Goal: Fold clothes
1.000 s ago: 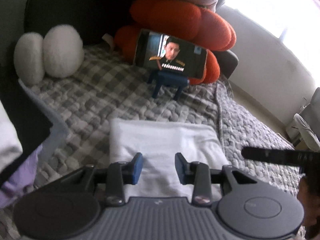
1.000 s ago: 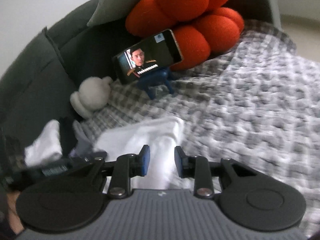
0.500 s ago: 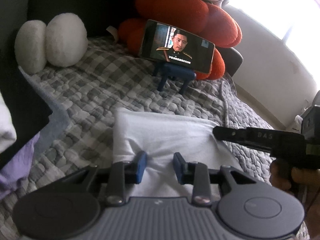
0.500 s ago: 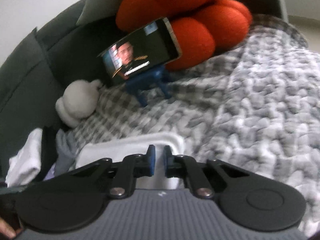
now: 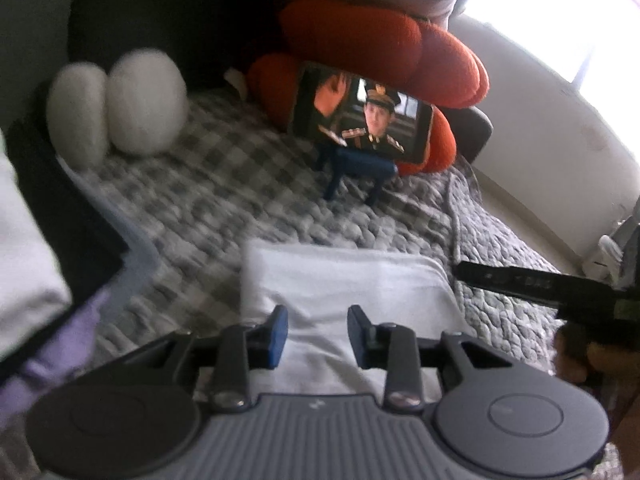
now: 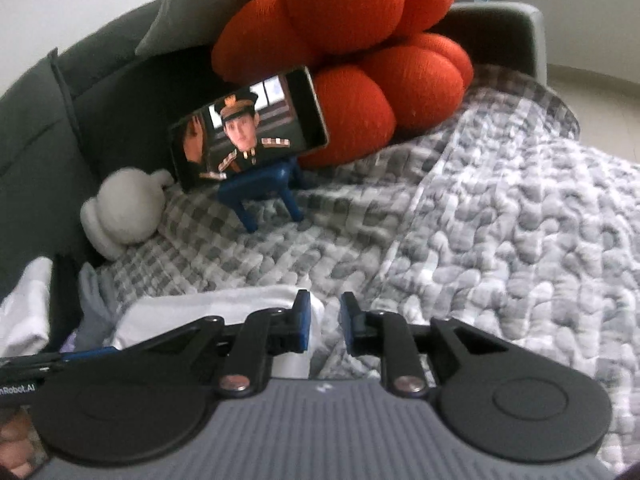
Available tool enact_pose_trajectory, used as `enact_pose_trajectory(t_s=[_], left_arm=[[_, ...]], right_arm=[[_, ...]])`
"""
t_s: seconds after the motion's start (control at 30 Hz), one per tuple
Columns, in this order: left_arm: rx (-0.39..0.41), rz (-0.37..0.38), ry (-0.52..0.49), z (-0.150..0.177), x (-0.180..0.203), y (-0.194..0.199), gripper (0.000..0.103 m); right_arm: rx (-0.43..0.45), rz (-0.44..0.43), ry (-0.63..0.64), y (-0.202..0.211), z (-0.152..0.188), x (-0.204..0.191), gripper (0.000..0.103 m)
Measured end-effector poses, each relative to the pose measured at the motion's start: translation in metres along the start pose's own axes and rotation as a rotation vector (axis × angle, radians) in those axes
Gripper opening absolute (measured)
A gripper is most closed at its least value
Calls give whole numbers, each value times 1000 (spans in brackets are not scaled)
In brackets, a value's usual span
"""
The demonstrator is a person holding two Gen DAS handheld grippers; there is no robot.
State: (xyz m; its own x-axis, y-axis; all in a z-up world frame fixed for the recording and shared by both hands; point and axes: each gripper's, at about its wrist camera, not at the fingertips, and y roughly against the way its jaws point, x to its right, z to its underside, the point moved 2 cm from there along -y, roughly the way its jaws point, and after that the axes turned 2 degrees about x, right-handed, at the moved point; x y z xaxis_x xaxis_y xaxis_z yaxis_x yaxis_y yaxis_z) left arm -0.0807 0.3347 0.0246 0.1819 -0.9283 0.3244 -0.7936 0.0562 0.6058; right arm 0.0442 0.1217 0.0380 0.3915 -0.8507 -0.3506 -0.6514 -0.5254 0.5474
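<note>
A folded white garment (image 5: pixel 344 280) lies flat on the checked quilt (image 5: pixel 224 200). My left gripper (image 5: pixel 318 336) hovers over its near edge, open, with nothing between its fingers. In the right wrist view the same white garment (image 6: pixel 200 312) lies lower left. My right gripper (image 6: pixel 323 324) stands open at its right end, its left fingertip over the cloth and the right one over the quilt (image 6: pixel 500 220). The right gripper's black finger (image 5: pixel 516 280) shows in the left wrist view beside the garment's right edge, with a hand (image 5: pixel 580 360) behind it.
A phone (image 6: pixel 248 128) playing video stands on a blue holder (image 6: pixel 264 192) before an orange knot cushion (image 6: pixel 360 40). A white plush (image 5: pixel 120 116) sits at the sofa back. Other clothes, white (image 6: pixel 24 312), grey (image 6: pixel 94 300) and purple (image 5: pixel 60 344), are piled at the left.
My right gripper's jaws, almost closed half a second ago, have opened. The left gripper's jaws have spread a little wider and it stays over the garment's near edge.
</note>
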Motion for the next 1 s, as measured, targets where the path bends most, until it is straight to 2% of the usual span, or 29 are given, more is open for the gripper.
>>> enact_pose_trajectory(t_s=[0.2, 0.33, 0.4, 0.5, 0.57, 0.8, 1.0], left_arm=[[-4, -39, -58, 12, 1, 10, 33], [-37, -85, -71, 22, -5, 4, 33], [-39, -85, -67, 24, -8, 3, 34], [-57, -88, -55, 25, -12, 0, 38], [-63, -86, -45, 25, -14, -2, 41], [-76, -119, -82, 23, -8, -5, 42], [-84, -134, -81, 24, -7, -7, 44]], right_arm=[[26, -16, 3, 17, -6, -6, 22], [-30, -45, 54, 13, 4, -17, 22], [-69, -52, 83, 8, 10, -22, 22], [-160, -39, 135, -4, 24, -29, 23], [-169, -32, 152, -4, 26, -31, 23], [-159, -32, 69, 7, 20, -20, 26], [-178, -89, -54, 17, 18, -8, 32]])
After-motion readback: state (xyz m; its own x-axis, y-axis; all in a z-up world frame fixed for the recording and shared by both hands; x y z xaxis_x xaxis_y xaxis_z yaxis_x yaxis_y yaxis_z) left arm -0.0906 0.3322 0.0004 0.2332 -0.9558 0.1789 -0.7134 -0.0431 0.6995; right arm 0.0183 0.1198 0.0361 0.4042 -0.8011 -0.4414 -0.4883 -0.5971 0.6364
